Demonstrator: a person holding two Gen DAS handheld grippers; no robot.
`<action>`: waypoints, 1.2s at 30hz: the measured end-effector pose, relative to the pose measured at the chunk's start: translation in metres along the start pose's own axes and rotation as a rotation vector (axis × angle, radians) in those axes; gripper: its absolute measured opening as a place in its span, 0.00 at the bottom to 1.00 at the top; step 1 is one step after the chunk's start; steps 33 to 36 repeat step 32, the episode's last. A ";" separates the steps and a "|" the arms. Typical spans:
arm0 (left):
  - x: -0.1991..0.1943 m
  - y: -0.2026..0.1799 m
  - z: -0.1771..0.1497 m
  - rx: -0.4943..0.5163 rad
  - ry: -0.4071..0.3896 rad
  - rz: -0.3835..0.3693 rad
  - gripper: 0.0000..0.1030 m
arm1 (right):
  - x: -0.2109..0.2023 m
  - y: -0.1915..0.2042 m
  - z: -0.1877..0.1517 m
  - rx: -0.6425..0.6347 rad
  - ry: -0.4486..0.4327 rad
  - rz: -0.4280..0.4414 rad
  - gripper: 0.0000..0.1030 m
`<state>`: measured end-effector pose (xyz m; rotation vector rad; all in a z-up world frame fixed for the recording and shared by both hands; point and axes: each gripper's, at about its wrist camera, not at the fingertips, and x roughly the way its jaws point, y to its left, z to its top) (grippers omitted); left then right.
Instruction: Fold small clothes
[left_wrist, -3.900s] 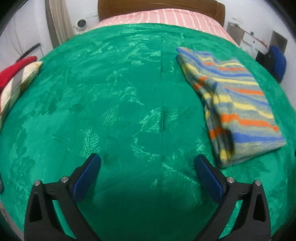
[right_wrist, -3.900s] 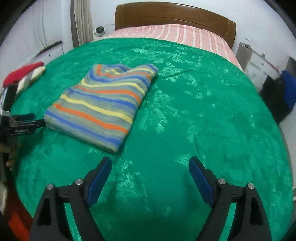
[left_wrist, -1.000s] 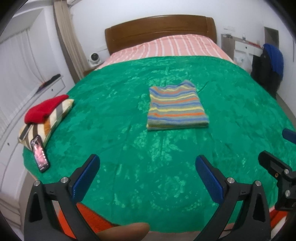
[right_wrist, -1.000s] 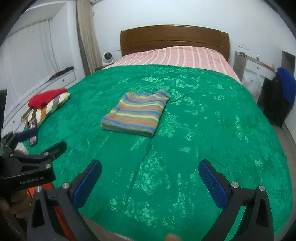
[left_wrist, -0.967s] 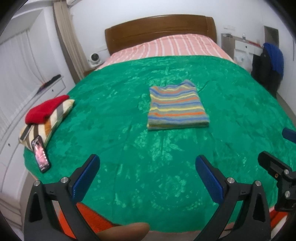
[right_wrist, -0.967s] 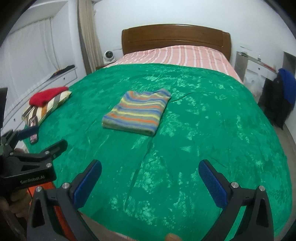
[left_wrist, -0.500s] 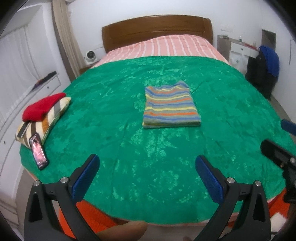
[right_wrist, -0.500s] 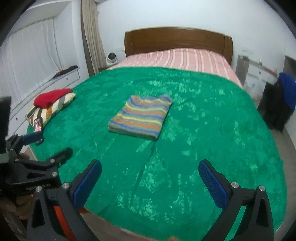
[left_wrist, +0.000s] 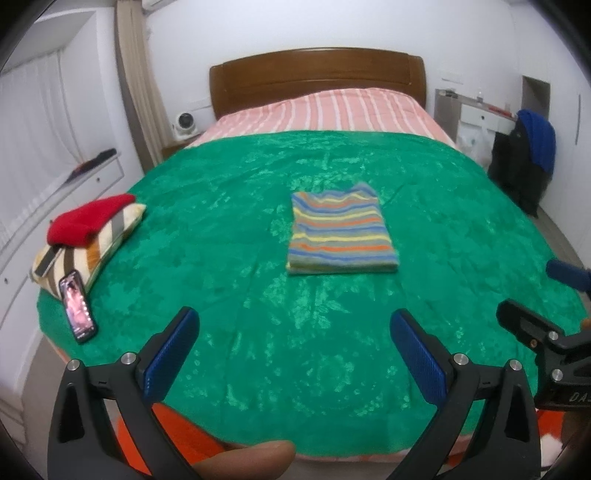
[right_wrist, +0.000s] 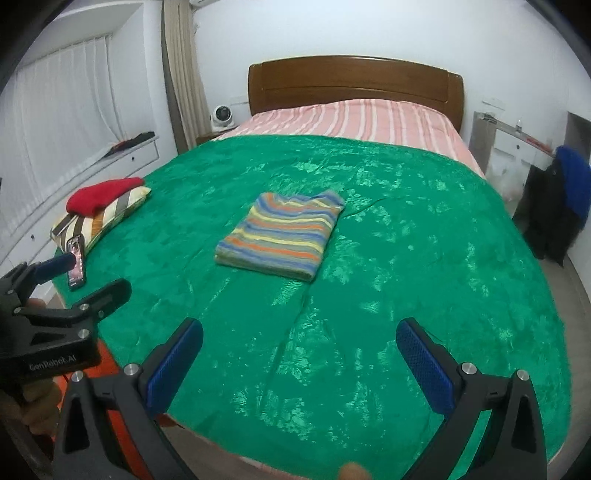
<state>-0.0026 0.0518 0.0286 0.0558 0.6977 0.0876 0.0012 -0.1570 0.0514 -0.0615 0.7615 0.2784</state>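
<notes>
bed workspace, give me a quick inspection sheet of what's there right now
surface: green blanket spread over the bed, pink striped sheet showing at the head end
job's things: striped top folded into a neat rectangle near the middle of the blanket, nothing touching it
clutter: red garment on a striped pillow at the left edge; phone lying by the pillow, screen lit
grippers: left gripper and right gripper both open, empty, held back at the foot of the bed
cables: nothing seen
surroundings: wooden headboard, small fan, curtain, dark and blue clothes hanging at the right
</notes>
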 end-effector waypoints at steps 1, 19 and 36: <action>0.002 -0.001 0.001 0.004 0.005 0.007 1.00 | -0.001 0.003 0.002 -0.012 -0.007 -0.013 1.00; 0.022 -0.011 -0.003 0.021 0.080 0.015 1.00 | -0.003 0.003 0.003 -0.014 0.028 -0.131 1.00; 0.018 -0.014 -0.007 0.011 0.067 -0.017 1.00 | 0.001 -0.002 -0.004 -0.002 0.041 -0.137 1.00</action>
